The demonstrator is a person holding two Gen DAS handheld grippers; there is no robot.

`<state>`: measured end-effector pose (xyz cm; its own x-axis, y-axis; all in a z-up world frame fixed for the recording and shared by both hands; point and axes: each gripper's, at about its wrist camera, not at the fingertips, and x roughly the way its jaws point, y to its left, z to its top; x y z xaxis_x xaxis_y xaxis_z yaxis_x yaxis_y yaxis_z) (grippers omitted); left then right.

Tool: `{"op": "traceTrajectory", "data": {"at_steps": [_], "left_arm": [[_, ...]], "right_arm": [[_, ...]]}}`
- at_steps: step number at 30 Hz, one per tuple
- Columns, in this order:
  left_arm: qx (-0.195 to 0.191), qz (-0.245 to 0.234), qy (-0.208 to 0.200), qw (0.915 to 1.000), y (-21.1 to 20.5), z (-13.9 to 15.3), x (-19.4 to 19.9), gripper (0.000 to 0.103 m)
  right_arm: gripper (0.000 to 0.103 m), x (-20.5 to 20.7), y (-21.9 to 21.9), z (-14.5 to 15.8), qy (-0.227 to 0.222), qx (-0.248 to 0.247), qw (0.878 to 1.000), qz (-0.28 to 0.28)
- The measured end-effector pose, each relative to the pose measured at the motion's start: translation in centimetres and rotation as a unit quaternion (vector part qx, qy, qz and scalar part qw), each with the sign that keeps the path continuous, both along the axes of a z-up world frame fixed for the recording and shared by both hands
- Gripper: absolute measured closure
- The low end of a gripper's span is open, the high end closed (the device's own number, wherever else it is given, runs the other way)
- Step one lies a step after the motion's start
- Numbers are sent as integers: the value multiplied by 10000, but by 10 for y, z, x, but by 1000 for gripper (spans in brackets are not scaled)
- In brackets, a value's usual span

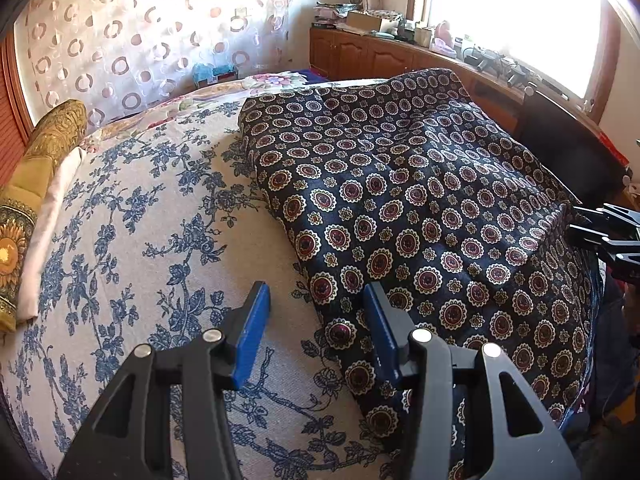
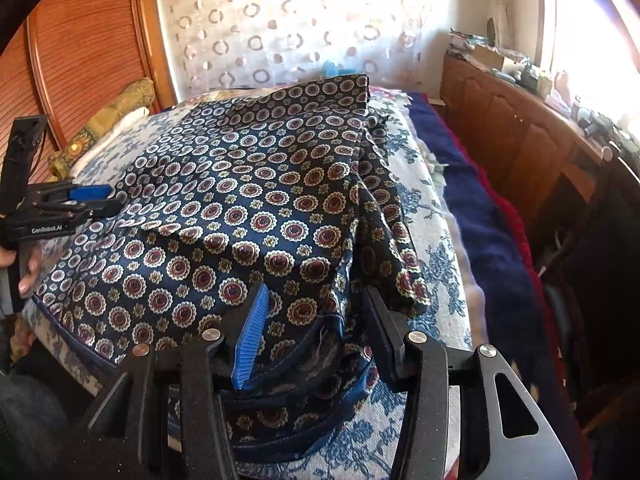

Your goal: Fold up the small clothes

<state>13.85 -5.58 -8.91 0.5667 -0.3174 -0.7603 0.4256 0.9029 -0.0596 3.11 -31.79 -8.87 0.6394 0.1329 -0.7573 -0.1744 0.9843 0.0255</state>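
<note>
While the bed is seen from two sides, a gold patterned bolster pillow [image 1: 48, 148] is found at the far left, against the reddish wooden headboard [image 2: 88, 40]. Next to it, the cream bedspread with blue flower branches [image 1: 132, 216] is spread over the mattress. Above this bedspread the left gripper [image 1: 316, 320] is held with its blue-padded fingers [image 1: 252, 332] apart, and nothing is caught between them; its right finger is just beside the left edge of the garment. The dark navy silky garment with red and cream round medallions [image 1: 420, 208] is laid flat on the right half of the bed, and its near hem hangs over the front edge. In the right wrist view, the right gripper [image 2: 312, 328] is seen over the near right corner of the garment, where the cloth is bunched in several layers; its fingers [image 2: 250, 340] are spread wide, and no cloth is pinched. Further right, a dark blue blanket [image 2: 480, 216] lies along the side of the bed. Beyond it, a brown wooden cabinet [image 2: 508, 132] with small objects on top stands under the bright window [image 1: 520, 12]. A white curtain with ring pattern [image 1: 152, 28] hangs behind the bed.
</note>
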Motion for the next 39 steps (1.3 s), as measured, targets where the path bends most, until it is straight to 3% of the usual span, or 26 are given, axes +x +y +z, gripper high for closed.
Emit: {"op": "traceTrajectory", "data": {"at_steps": [1, 2, 3, 7, 13, 20, 23, 25, 27, 34, 37, 39], "left_arm": [[6, 0, -4, 10000, 0, 0, 0, 55], [4, -1, -4, 10000, 0, 0, 0, 55], [-19, -1, 1, 10000, 1, 0, 0, 55], [-125, -27, 27, 9999, 2, 2, -1, 55], [-547, -49, 13, 9985, 18, 17, -21, 55], [-895, -238, 216, 9955, 22, 17, -51, 55], [-823, -283, 242, 9959, 18, 13, -62, 55], [-806, -335, 278, 9958, 16, 11, -67, 55], [-762, -352, 293, 9960, 14, 8, -70, 55], [-782, -513, 353, 9950, 9, 5, -84, 55], [-921, -720, 412, 9923, 9, 4, -93, 63], [-924, -795, 390, 9918, 8, 4, -99, 73]], "right_arm": [[67, 1, 1, -1, 4, 6, 10000, 34], [87, 1, 3, -2, 37, 6, 9999, 96], [101, 1, 6, -2, 73, -8, 9998, 199], [101, -3, 13, 2, -7, 5, 9992, 405], [101, -15, -5, 21, -350, -77, 9993, 102], [101, -17, -19, 15, -228, 27, 9997, -112], [96, -18, -15, 14, -233, -77, 9996, -168], [82, -19, -15, 15, -244, -153, 9994, -211], [55, -22, -17, 16, -280, -166, 9992, -249], [52, -26, -21, 17, -284, -120, 9991, -275], [51, -26, -19, 21, -367, -107, 9989, -255], [49, -26, -14, 26, -441, -96, 9987, -222]]}}
